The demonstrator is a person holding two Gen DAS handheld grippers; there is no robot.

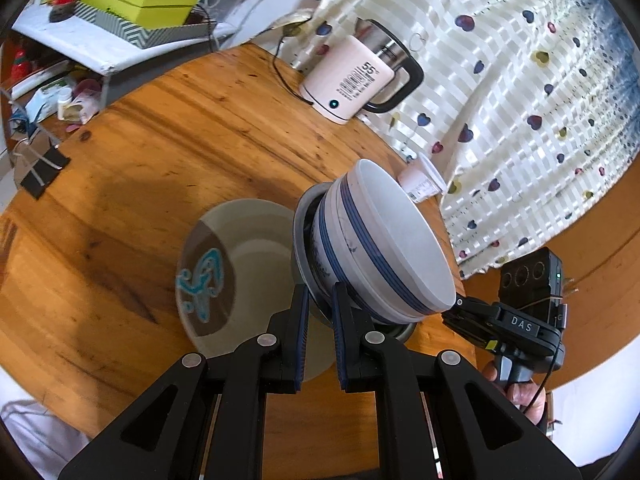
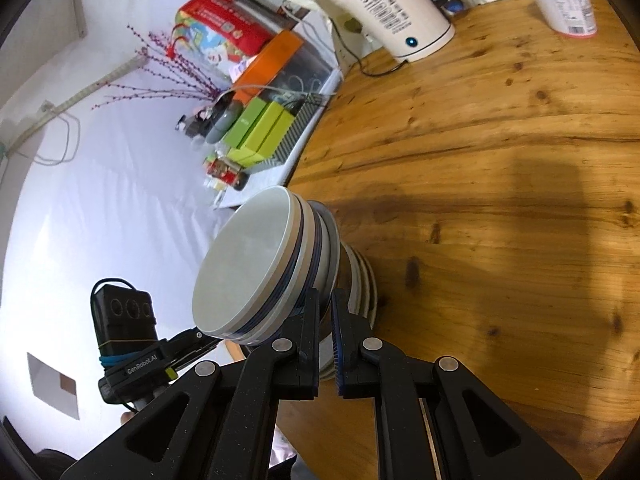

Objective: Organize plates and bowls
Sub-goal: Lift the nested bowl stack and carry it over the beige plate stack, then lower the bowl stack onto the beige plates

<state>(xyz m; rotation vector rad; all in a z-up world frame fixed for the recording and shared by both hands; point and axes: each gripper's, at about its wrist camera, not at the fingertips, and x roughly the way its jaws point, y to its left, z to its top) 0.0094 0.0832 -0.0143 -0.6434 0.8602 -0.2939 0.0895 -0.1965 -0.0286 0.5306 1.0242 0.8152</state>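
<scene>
Table (image 1: 160, 128): your landmark, round wood.
Plate (image 1: 224, 264): flat on the table, just beside the stack.
Bowl stack (image 1: 380, 240): tilted above the table; it slips if your hands drift apart.
Left gripper (image 1: 320, 300): pinches the stack's bottom rim.
Right gripper (image 2: 325, 308): clamps the opposite rim.

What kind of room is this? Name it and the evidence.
Probably a home dining or living area: a round wooden table, an electric kettle plugged in on it, and a cluttered side shelf stacked with gift boxes.
</scene>
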